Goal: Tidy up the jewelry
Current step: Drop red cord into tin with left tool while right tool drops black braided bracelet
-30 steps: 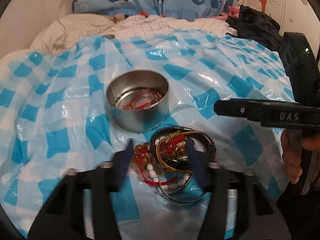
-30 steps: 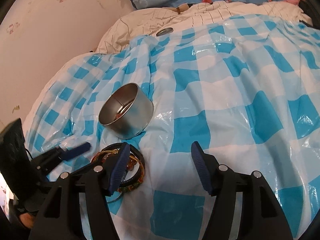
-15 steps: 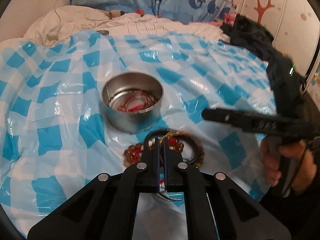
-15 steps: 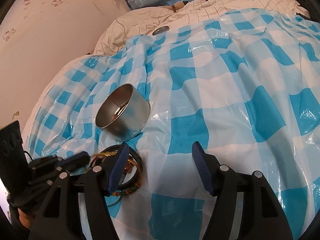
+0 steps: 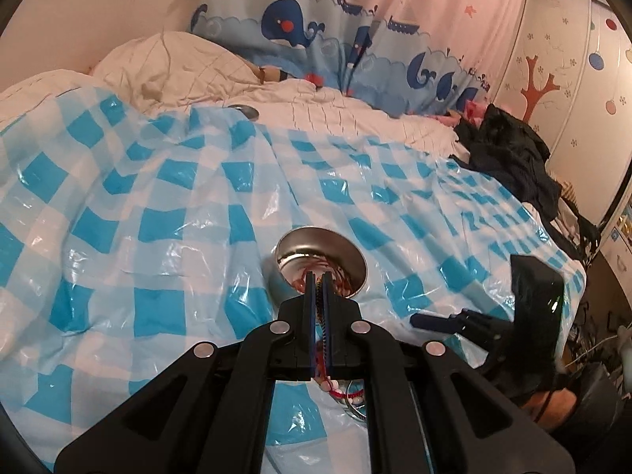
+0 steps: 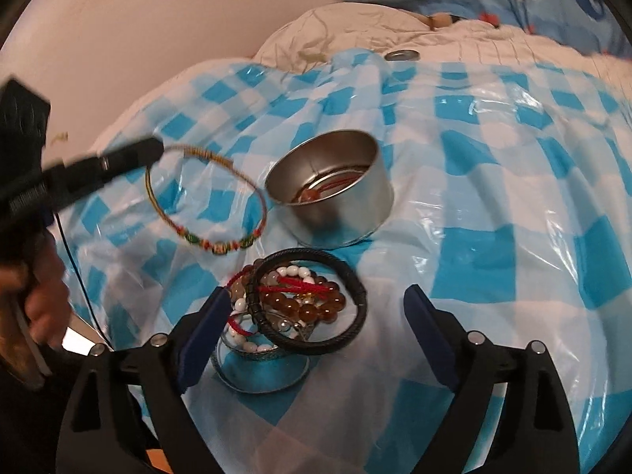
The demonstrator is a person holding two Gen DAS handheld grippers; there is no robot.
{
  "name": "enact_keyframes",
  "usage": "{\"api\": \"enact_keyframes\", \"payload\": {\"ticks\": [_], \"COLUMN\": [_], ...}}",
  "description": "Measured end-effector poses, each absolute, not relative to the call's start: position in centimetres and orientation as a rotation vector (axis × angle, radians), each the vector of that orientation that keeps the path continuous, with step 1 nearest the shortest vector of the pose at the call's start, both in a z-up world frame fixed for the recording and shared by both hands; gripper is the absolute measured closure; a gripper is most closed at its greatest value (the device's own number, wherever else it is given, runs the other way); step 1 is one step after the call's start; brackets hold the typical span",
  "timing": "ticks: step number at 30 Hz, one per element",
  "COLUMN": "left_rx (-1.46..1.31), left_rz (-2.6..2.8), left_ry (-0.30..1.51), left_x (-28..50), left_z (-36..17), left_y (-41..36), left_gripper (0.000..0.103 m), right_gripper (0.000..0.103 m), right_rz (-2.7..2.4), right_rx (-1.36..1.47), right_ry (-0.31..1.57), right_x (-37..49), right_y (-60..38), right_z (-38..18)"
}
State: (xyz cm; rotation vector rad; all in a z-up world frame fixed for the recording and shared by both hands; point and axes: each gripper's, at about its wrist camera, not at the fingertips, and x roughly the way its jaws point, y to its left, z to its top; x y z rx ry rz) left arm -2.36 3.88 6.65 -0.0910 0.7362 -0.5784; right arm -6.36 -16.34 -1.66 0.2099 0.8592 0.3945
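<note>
Left gripper (image 6: 156,149) clamped on light, floppy woven bracelet (image 6: 205,201) at its rim; right gripper (image 6: 316,316) opening, nothing between, over near pile (image 6: 300,304).

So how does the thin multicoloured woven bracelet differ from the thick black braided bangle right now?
The thin multicoloured woven bracelet hangs in the air, pinched by the shut left gripper; the thick black braided bangle lies on the pile of beaded bracelets. The woven one is slim, with green and red beads; the black one is chunky and plain. Neither is yet in the round metal tin.
</note>
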Motion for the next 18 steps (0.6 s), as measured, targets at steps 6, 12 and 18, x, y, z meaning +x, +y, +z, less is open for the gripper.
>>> {"api": "enact_keyframes", "payload": {"ticks": [6,12,18], "left_rx": [-0.09,-0.094,-0.102], "left_rz": [-0.582,-0.575,-0.568], "left_ry": [0.728,0.724,0.723], "left_x": [-2.4,-2.3,-2.1], "left_z": [7.0,7.2,7.1], "left_y": [3.8,3.9,4.0], "left_gripper": [0.101,0.101,0.101], "right_gripper": [0.012,0.035,0.036], "right_rz": [0.372,0.378,0.36], "right_rx": [0.125,0.178,0.193], "right_ry": [0.888,0.89,0.83], "right_x": [-5.4,-5.3,-5.7], "right_y": [-14.5,-15.6,-16.0], "right_z": [-3.4,-3.3,-2.2]}}
